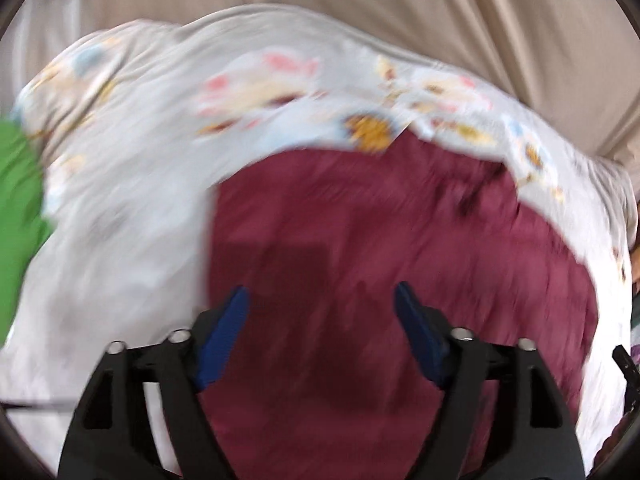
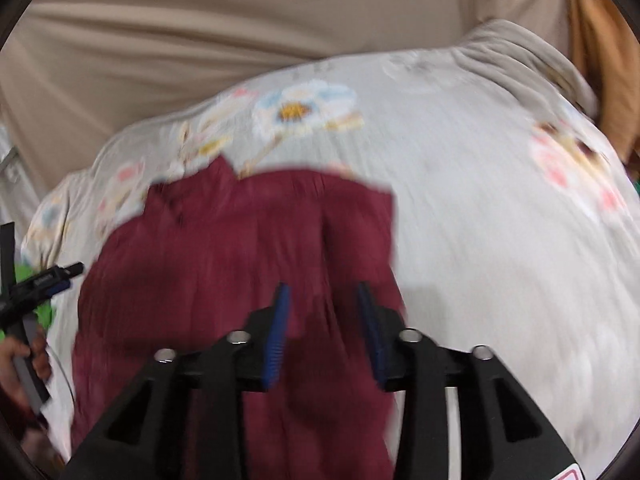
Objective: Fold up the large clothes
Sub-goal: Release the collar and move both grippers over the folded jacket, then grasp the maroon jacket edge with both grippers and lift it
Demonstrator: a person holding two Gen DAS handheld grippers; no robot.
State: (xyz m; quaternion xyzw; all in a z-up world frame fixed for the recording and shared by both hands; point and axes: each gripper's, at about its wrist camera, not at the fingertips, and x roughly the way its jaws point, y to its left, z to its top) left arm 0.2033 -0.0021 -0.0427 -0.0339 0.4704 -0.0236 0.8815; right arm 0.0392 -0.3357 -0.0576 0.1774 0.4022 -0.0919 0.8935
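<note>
Blue-padded fingers (image 1: 224,340) of the left gripper (image 1: 322,300) spread wide apart at the bottom of its view, nothing between them, over a maroon garment (image 1: 380,240) (blurred) filling the frame's lower center. It lies on a floral bedsheet (image 1: 132,184); green cloth (image 1: 18,200) shows at left edge. In the other view, the right gripper (image 2: 323,300) stands partly open, its 2 fingers above the garment's right portion.
</note>
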